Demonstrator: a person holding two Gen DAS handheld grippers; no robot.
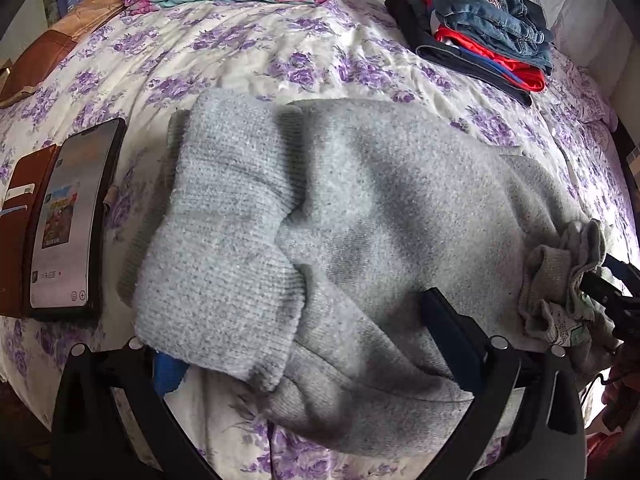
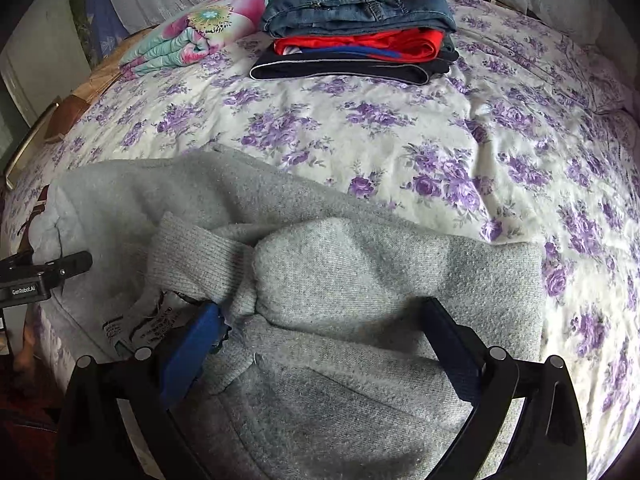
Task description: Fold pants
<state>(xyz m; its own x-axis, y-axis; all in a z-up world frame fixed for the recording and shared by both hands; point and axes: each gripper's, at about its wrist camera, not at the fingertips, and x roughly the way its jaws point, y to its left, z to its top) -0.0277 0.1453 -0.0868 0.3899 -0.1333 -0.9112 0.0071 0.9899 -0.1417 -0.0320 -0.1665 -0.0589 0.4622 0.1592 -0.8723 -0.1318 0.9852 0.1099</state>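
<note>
Grey knitted pants (image 1: 340, 216) are spread, partly folded, on the near part of the floral bed (image 2: 360, 120). Fabric is straddled by both the left claw (image 1: 296, 340) and the right claw (image 2: 320, 320), each held spread. Folded clothes (image 2: 360, 28) are stacked at the far side.

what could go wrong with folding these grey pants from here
1. Both grippers, left and right, stand open over the grey pants, so the bunched waistband may sag and undo the fold.
2. The phone lies right beside the cuffs; a sweep that way could knock it.
3. The fabric is rumpled in the middle, so the next fold could lock in creases.
</note>
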